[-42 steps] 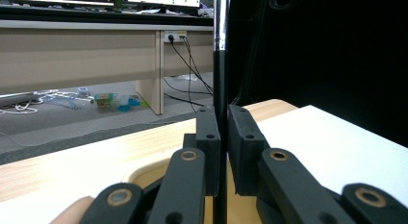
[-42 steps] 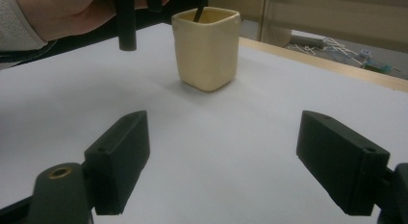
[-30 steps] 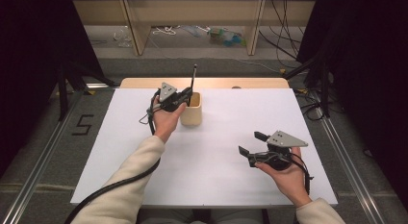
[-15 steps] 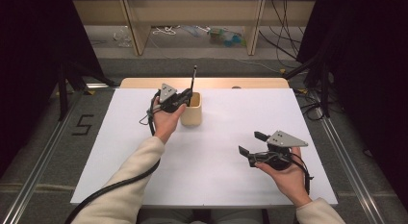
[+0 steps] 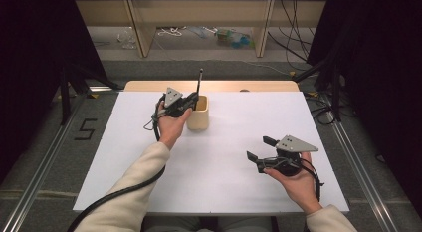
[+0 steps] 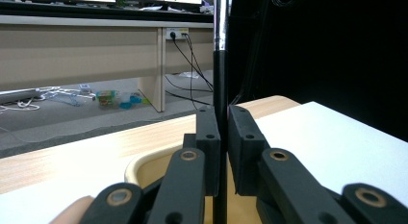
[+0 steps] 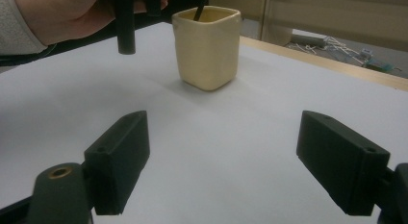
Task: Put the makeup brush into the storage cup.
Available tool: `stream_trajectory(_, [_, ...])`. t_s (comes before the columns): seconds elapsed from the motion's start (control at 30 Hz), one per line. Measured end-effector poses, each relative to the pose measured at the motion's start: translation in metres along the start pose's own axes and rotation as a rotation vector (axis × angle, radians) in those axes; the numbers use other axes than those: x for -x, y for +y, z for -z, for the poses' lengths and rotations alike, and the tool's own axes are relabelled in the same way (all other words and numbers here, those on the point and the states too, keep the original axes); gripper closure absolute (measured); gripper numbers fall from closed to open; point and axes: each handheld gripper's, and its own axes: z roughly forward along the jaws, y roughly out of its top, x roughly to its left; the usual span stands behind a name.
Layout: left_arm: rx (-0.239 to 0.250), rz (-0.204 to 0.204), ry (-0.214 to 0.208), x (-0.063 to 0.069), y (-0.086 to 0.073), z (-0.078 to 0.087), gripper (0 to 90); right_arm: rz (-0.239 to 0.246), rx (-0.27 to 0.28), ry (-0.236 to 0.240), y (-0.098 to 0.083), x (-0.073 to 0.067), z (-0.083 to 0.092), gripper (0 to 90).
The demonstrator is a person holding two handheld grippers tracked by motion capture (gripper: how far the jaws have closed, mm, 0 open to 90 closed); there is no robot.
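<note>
Presently my left gripper [image 5: 191, 103] pinches a thin black rod with a silver top [image 6: 220, 65] upright over the cream square cup [image 5: 198, 118], lower end inside. Right gripper [image 5: 261, 150] idles agape, empty, above the white tabletop [image 5: 224, 167]. Next, I judge: lower, release.

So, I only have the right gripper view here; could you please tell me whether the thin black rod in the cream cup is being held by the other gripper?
Observer: Yes. In the left gripper view the left gripper has its jaws closed on the black rod, just above the cream cup.
Operator: Thank you. Is the rod upright?
Observer: Nearly; in the high view the rod stands up out of the cup, its top above the rim.
Operator: And where is my right gripper?
Observer: The right gripper hangs open over the white table, apart from the cup, nearer the person.
</note>
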Motion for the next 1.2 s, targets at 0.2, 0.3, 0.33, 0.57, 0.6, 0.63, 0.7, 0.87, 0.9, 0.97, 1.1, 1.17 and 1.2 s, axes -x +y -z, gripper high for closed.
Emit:
stream_trajectory(0.2, [0.002,0.004,0.003,0.0002,-0.0004,0.0005,83.6,-0.016,-0.002,0.002,-0.0004,-0.0012,-0.0006,20.0])
stream_trajectory(0.3, [0.002,0.005,0.005,-0.0002,-0.0013,0.0010,83.6,-0.016,-0.012,0.006,-0.0001,-0.0011,0.0002,20.0])
stream_trajectory(0.33, [0.001,0.006,0.006,-0.0004,-0.0017,0.0012,83.6,-0.015,-0.006,0.005,-0.0003,-0.0012,-0.0003,20.0])
stream_trajectory(0.57, [0.002,0.007,0.006,-0.0009,-0.0026,0.0018,83.5,-0.013,-0.011,0.007,-0.0001,-0.0008,-0.0001,20.0])
stream_trajectory(0.6, [0.001,0.007,0.006,-0.0010,-0.0028,0.0018,83.5,-0.014,-0.008,0.006,-0.0003,-0.0010,-0.0003,20.0])
stream_trajectory(0.63, [0.000,0.005,0.005,-0.0011,-0.0030,0.0018,83.5,-0.002,-0.003,0.002,-0.0001,-0.0001,-0.0004,20.0])
stream_trajectory(0.7, [-0.002,0.005,0.005,-0.0011,-0.0035,0.0020,83.5,-0.001,-0.006,0.003,0.0000,0.0001,-0.0001,20.0])
stream_trajectory(0.87, [-0.003,0.007,0.006,-0.0005,-0.0054,0.0020,83.5,-0.002,-0.003,0.002,-0.0001,0.0000,-0.0003,20.0])
stream_trajectory(0.9, [-0.002,0.007,0.006,-0.0005,-0.0056,0.0019,83.5,-0.016,-0.013,0.008,-0.0001,-0.0010,0.0000,20.0])
stream_trajectory(0.97, [-0.004,0.006,0.006,-0.0005,-0.0061,0.0022,83.5,-0.015,-0.014,0.008,-0.0001,-0.0010,0.0001,19.9])
stream_trajectory(1.1, [-0.007,0.004,0.006,-0.0002,-0.0063,0.0024,83.5,-0.015,-0.013,0.008,0.0000,-0.0010,0.0002,19.9])
stream_trajectory(1.17, [-0.008,0.005,0.007,-0.0001,-0.0068,0.0024,83.5,-0.016,-0.013,0.008,-0.0001,-0.0010,0.0001,19.9])
stream_trajectory(1.2, [-0.010,0.003,0.008,-0.0001,-0.0072,0.0024,83.5,-0.008,-0.008,0.005,-0.0001,-0.0004,-0.0002,20.0])
